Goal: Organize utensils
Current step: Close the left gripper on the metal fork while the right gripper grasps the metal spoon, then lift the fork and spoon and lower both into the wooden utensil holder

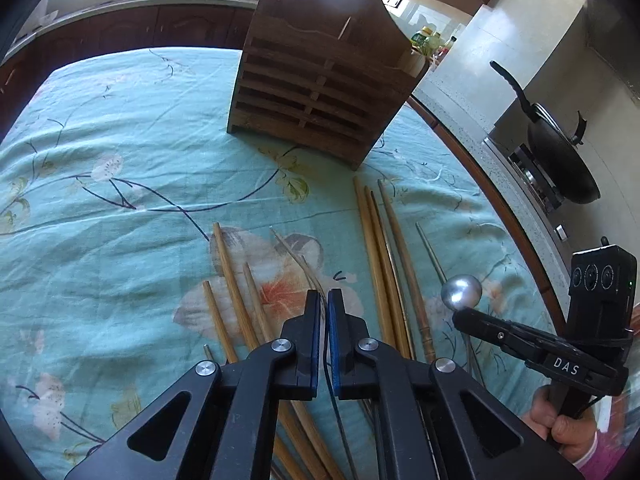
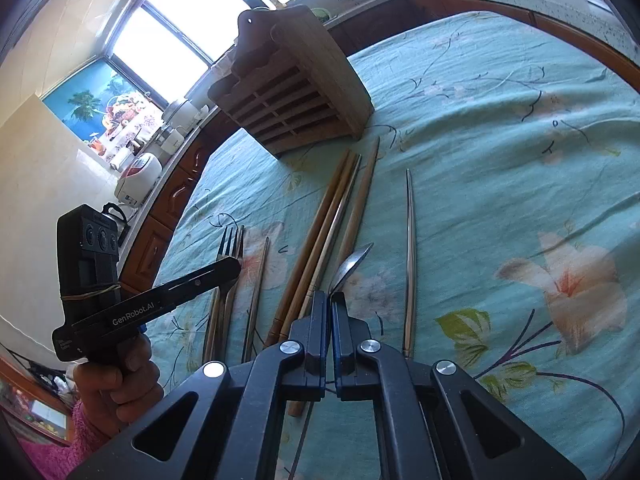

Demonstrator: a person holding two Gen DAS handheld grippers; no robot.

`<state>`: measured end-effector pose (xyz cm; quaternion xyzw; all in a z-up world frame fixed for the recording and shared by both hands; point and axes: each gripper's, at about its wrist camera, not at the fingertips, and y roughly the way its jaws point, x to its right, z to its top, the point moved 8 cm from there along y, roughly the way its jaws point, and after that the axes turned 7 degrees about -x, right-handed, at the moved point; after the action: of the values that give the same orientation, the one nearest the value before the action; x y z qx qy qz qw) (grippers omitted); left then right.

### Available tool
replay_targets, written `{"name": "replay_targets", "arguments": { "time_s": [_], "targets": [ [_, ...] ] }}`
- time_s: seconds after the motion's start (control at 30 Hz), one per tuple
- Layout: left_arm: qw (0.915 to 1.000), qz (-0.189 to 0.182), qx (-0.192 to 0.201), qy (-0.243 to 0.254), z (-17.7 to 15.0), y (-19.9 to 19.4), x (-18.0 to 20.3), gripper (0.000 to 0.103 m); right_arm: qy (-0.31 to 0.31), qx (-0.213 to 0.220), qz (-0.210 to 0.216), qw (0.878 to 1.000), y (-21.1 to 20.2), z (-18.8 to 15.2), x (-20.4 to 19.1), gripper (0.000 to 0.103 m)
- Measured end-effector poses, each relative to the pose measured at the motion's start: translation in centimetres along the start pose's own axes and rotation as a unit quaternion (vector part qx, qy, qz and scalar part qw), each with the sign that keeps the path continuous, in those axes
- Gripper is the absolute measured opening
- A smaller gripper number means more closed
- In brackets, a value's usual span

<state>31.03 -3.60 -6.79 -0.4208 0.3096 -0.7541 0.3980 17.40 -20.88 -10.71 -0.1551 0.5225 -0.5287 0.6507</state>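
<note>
The left hand-held gripper point(image 1: 324, 300) points forward and down over the worktop point(image 1: 120, 140), its blue pads pressed together on the thin handle of a fork point(image 2: 231, 240). The tines stick out past the gripper's tip. The right hand-held gripper point(image 2: 329, 300) sits just beside it at a similar downward tilt, pinching a spoon point(image 2: 354, 262) by the handle with the bowl jutting forward above the cloth. Each is gripped by a hand point(image 1: 560, 428) in a pink sleeve.

From the left wrist the fork shows only edge-on as faint curved lines, hard to make out, and both handles vanish between the pads. The near ends of the wooden chopsticks point(image 1: 376, 248) are hidden under the gripper bodies.

A teal floral cloth covers the worktop. A slatted wooden utensil holder point(image 1: 316, 80) stands upright beyond the chopsticks, and a metal chopstick point(image 2: 409, 248) lies apart from them. Around it is a kitchen – a black wok point(image 1: 560, 160) on a stove, a bright window point(image 2: 180, 12) and a rice cooker point(image 2: 138, 178) on the counter.
</note>
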Motion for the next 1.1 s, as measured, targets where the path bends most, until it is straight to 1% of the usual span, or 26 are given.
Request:
{"name": "replay_targets", "arguments": {
  "time_s": [0.1,0.23,0.43,0.6,0.73,0.9,1.1],
  "targets": [
    [0.9997,-0.008,0.020,-0.008,-0.2,-1.9,0.1,0.002,-0.005,0.013,0.006,1.000,-1.2,0.4,-0.8,0.002],
    [0.9981,-0.015,0.058,-0.012,-0.5,-5.2,0.5,0.001,-0.021,0.038,0.004,0.999,-3.1,1.4,-2.0,0.002],
    [0.9937,-0.020,0.109,-0.013,-0.9,-9.8,0.8,0.001,-0.059,0.087,-0.016,0.994,-6.2,3.2,-4.3,0.002],
    [0.9888,-0.017,0.147,-0.019,-1.0,-12.7,0.7,0.001,-0.087,0.127,-0.029,0.988,-8.2,5.0,-5.9,0.002],
    [0.9863,-0.017,0.162,-0.024,-1.5,-13.7,0.6,0.001,-0.097,0.147,-0.034,0.984,-9.2,6.3,-6.6,0.002],
    [0.9847,-0.016,0.171,-0.029,-1.3,-13.9,0.8,0.001,-0.107,0.168,-0.042,0.979,-9.9,8.0,-7.2,0.002],
    [0.9819,-0.015,0.187,-0.027,0.8,-13.9,0.8,0.001,-0.114,0.192,-0.052,0.973,-10.3,10.3,-7.4,0.002]
  ]
}}
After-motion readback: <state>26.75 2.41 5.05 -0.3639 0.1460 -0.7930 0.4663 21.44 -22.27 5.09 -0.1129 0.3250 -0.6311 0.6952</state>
